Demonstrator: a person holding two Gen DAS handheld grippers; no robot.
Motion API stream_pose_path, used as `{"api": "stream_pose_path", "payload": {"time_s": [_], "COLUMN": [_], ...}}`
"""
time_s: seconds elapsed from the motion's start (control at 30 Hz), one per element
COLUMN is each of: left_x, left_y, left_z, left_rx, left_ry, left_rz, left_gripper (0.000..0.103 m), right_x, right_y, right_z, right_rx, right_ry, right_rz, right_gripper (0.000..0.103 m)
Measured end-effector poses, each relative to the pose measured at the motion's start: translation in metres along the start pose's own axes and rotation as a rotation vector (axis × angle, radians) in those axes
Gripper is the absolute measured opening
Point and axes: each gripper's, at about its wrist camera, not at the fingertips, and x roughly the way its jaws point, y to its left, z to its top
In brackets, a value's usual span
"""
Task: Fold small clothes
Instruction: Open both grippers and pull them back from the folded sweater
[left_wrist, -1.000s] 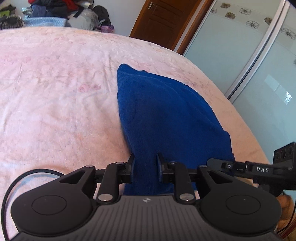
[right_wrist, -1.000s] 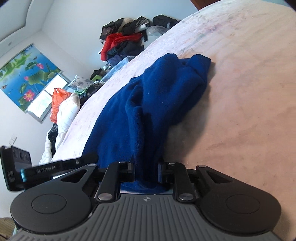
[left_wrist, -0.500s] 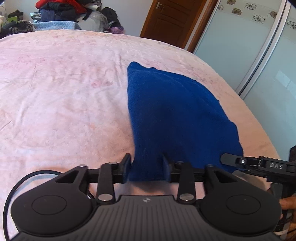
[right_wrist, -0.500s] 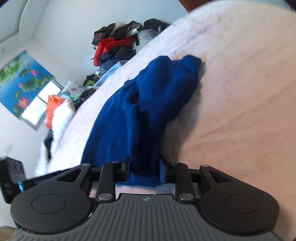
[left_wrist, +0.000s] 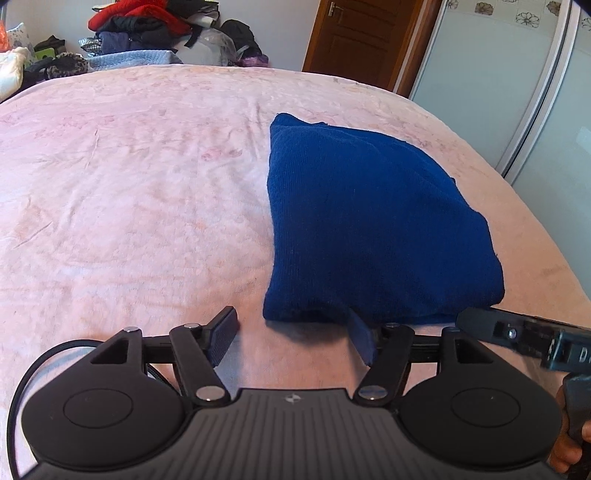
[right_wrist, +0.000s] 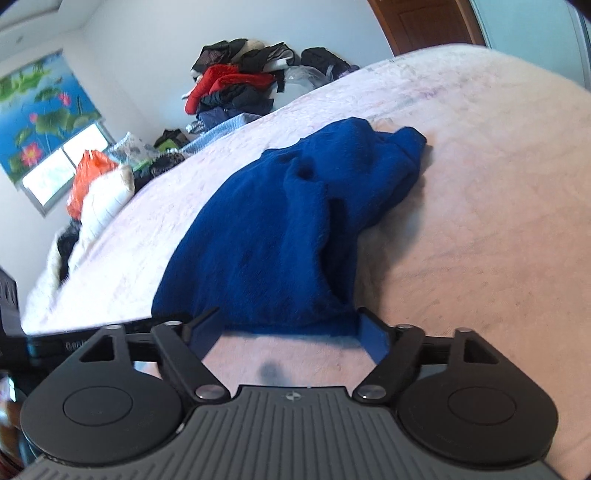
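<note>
A deep blue knitted garment (left_wrist: 369, 229), fine-ribbed and soft, lies folded into a thick wedge-shaped bundle on a bed covered by a pale pink, faintly flowered, slightly creased plush blanket (left_wrist: 129, 192). It sits toward the bed's right edge and near its front edge, with a narrow rounded end pointing to the far side.

The left claw (left_wrist: 291, 338), of matte black plastic with flat rectangular pads, stands spread wide and holds nothing. The garment's near folded edge lies just ahead of it; the right-hand pad meets or slips under that edge, the left-hand pad is clear over bare blanket.

The right claw (right_wrist: 286, 334) is likewise spread wide and empty, and the garment's (right_wrist: 288, 236) near hem lies between and just ahead of its fingertips, which are at or very near the cloth.

The left wrist view shows the bundle's smooth top face, a brown wooden door (left_wrist: 354, 40) and frosted sliding wardrobe panels (left_wrist: 517, 92) beyond the bed's right edge, and the other black tool's (left_wrist: 524, 336) body at the lower right. The right wrist view shows the bundle's lumpy, fuzzier side with layered folds, a lotus-printed blind (right_wrist: 40, 118) over a window, and a heap of red and dark clothes (right_wrist: 236, 88) past the bed's far edge.
</note>
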Motion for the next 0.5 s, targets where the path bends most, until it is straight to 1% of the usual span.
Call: {"api": "stream_pose_path", "payload": {"time_s": [0.13,0.27,0.3,0.33,0.43,0.5], "left_x": [-0.002,-0.003,-0.004,-0.004,-0.005,-0.006], "left_y": [-0.002,-0.002,-0.002,-0.002,-0.001,0.0], "left_z": [-0.003,-0.005,-0.006,-0.007,-0.011,-0.015], "left_rx": [0.003,0.003,0.002,0.002,-0.004,-0.015], "left_ry": [-0.003,-0.009,-0.013,-0.016,-0.043,-0.067], "left_rz": [0.016,0.033,0.039,0.045,0.081,0.099], "left_gripper": [0.065,0.066,0.066,0.067,0.076,0.077], "right_x": [-0.002,-0.002,-0.001,0.0,0.001,0.004], "right_y": [0.018,0.029,0.031,0.033,0.041,0.044], "right_z": [-0.009,-0.016,-0.018,-0.019,-0.025,-0.027], "right_rx": [-0.07,-0.095,-0.101,-0.107,-0.121,-0.125], "right_ry": [0.001,0.008,0.009,0.009,-0.008,-0.036], "right_rz": [-0.064,-0.083,-0.094,-0.108,-0.157,-0.2], "right_gripper": [0.093,0.101,0.101,0.102,0.102,0.102]}}
